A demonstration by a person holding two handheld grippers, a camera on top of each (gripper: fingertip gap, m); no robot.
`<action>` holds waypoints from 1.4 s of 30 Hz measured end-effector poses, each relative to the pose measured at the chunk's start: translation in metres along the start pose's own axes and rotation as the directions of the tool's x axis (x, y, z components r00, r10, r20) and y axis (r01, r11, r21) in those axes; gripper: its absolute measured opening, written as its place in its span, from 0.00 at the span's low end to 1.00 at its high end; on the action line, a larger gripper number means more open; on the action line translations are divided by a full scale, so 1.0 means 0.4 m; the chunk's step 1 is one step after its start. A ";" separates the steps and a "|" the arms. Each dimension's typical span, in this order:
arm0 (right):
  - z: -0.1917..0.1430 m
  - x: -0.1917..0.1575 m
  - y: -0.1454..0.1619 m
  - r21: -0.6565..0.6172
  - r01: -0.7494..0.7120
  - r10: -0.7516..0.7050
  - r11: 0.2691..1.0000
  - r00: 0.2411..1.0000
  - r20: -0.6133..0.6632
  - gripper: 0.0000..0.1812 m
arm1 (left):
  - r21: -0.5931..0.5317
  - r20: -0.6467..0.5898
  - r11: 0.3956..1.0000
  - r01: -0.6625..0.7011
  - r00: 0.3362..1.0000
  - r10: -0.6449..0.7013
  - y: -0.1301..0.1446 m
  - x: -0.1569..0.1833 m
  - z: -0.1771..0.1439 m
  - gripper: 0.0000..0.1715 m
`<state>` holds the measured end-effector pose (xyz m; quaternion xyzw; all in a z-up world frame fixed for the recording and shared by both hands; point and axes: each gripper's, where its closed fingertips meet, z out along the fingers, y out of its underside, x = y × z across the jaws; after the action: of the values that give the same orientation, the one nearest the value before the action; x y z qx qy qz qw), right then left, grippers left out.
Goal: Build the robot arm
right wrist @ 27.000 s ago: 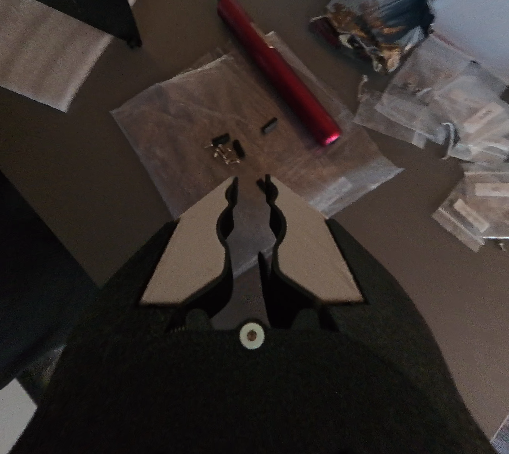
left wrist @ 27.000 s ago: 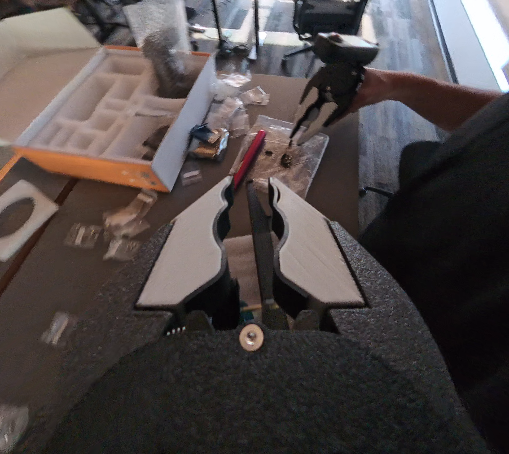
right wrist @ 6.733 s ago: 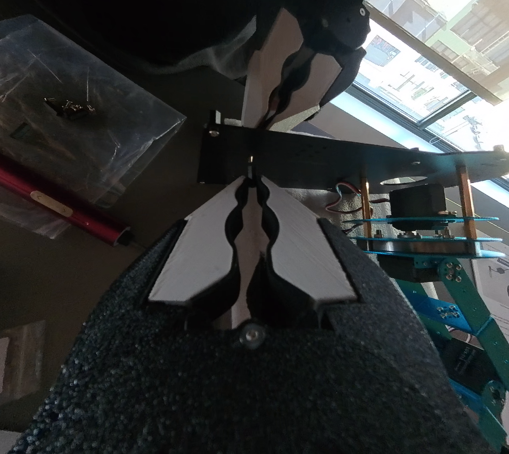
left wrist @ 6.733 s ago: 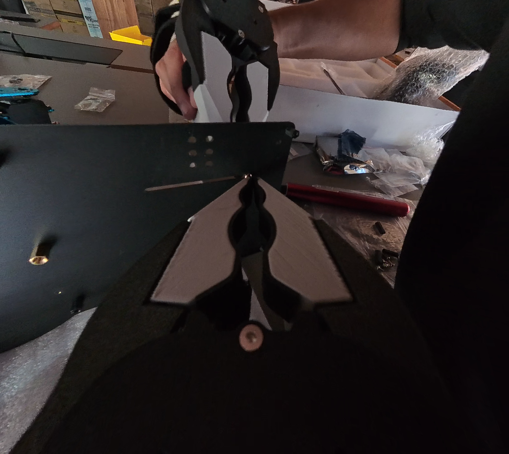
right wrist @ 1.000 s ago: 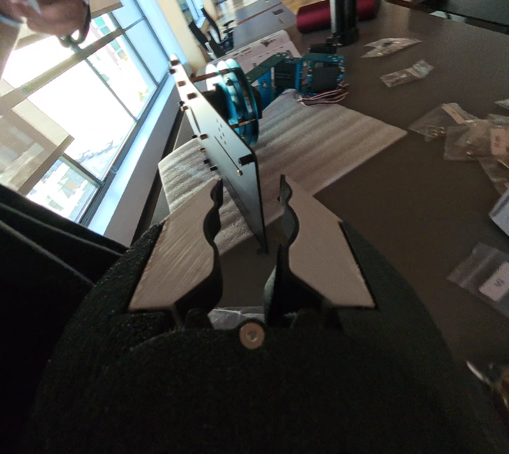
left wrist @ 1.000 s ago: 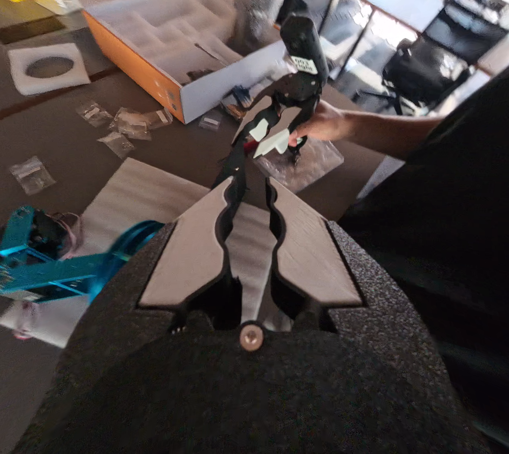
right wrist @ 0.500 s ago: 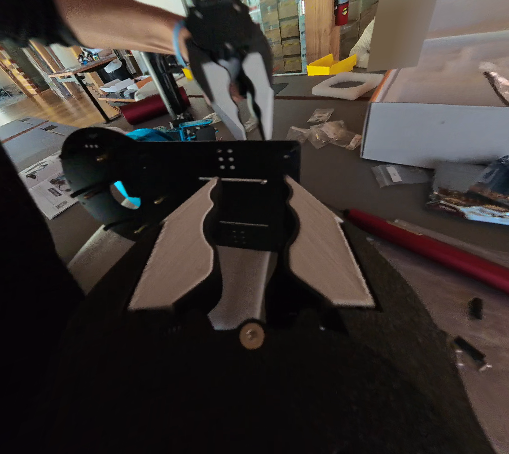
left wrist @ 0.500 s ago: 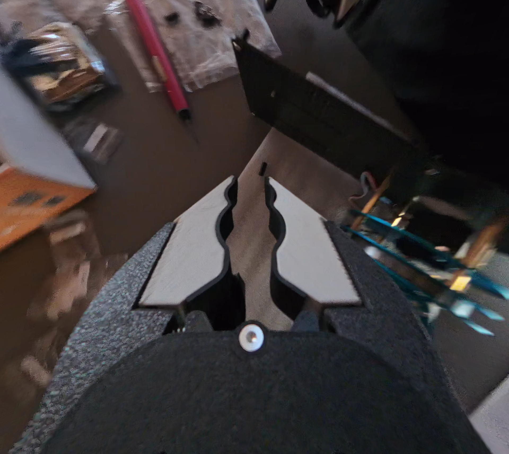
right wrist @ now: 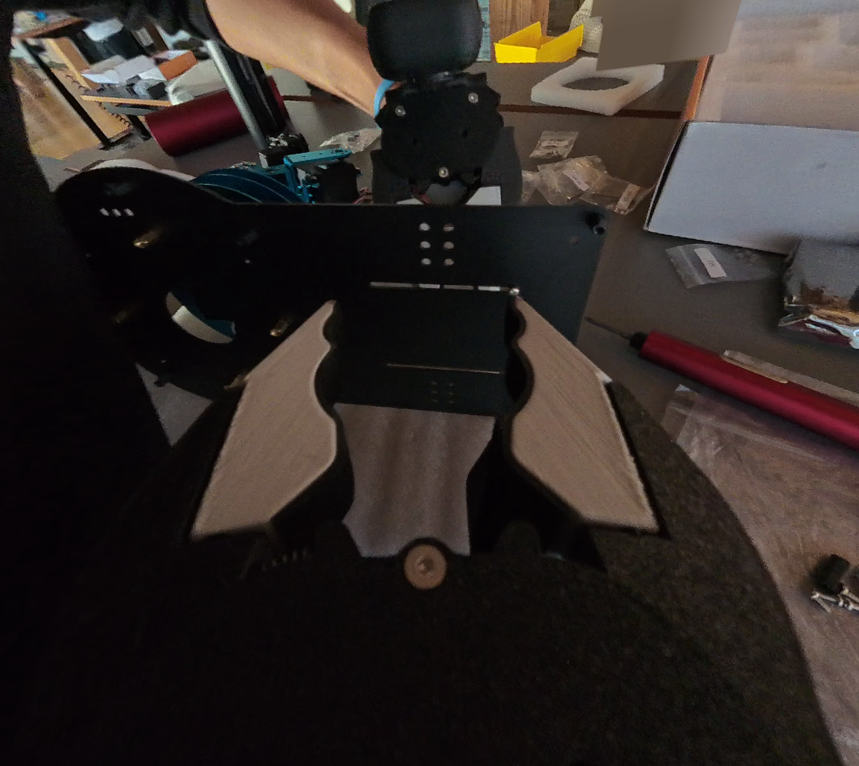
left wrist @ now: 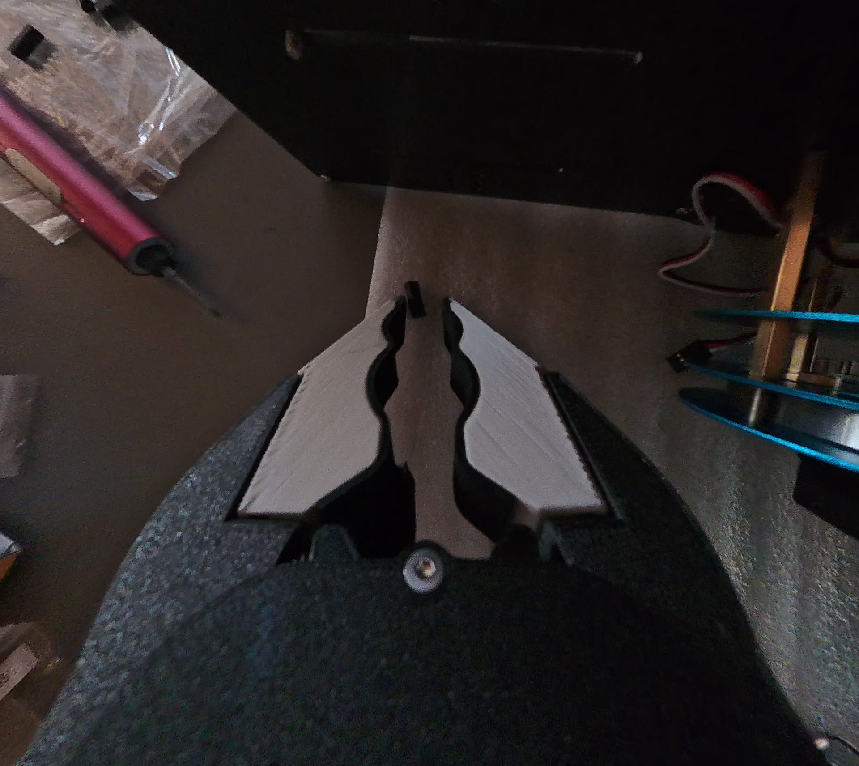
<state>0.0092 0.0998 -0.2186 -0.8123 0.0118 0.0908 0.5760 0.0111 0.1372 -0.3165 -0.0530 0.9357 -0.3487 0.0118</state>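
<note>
1. One black plate [right wrist: 325,260], with a block of six small holes in it.
2. One red screwdriver [right wrist: 743,376] on the desk [right wrist: 650,288].
3. One white open box [right wrist: 762,190].
4. One yellow bin [right wrist: 534,44] far back.
5. One white foam frame [right wrist: 599,86].
6. Two claws: the left claw [left wrist: 422,302] and the right claw [right wrist: 423,302].

Black plate [right wrist: 465,251] stands close ahead of the right tongs [right wrist: 420,302], blocking forward passage
</note>
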 end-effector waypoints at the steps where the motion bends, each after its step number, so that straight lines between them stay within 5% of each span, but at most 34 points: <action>1: 0.004 0.005 0.001 -0.005 -0.008 0.008 1.000 1.000 -0.011 0.38 | 0.009 -0.002 1.000 0.006 1.000 -0.006 0.000 -0.001 -0.001 0.09; 17: 0.024 0.012 -0.002 0.014 -0.047 0.047 0.999 0.999 0.003 0.30 | -0.012 -0.010 0.997 0.079 0.997 -0.080 -0.001 -0.027 -0.013 0.03; 24: 0.025 0.022 -0.002 0.016 -0.054 0.054 0.998 0.999 -0.004 0.26 | 0.189 0.044 0.980 0.062 0.996 -0.072 -0.114 -0.086 -0.100 0.03; 42: 0.026 0.024 0.001 0.010 -0.095 0.095 0.995 0.995 -0.012 0.30 | 0.265 -0.075 0.964 0.016 0.997 0.004 -0.180 -0.065 -0.120 0.03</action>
<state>0.0169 0.1102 -0.2239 -0.8086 0.0546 0.1129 0.5749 0.0408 0.1171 -0.2334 -0.0408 0.8801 -0.4727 -0.0171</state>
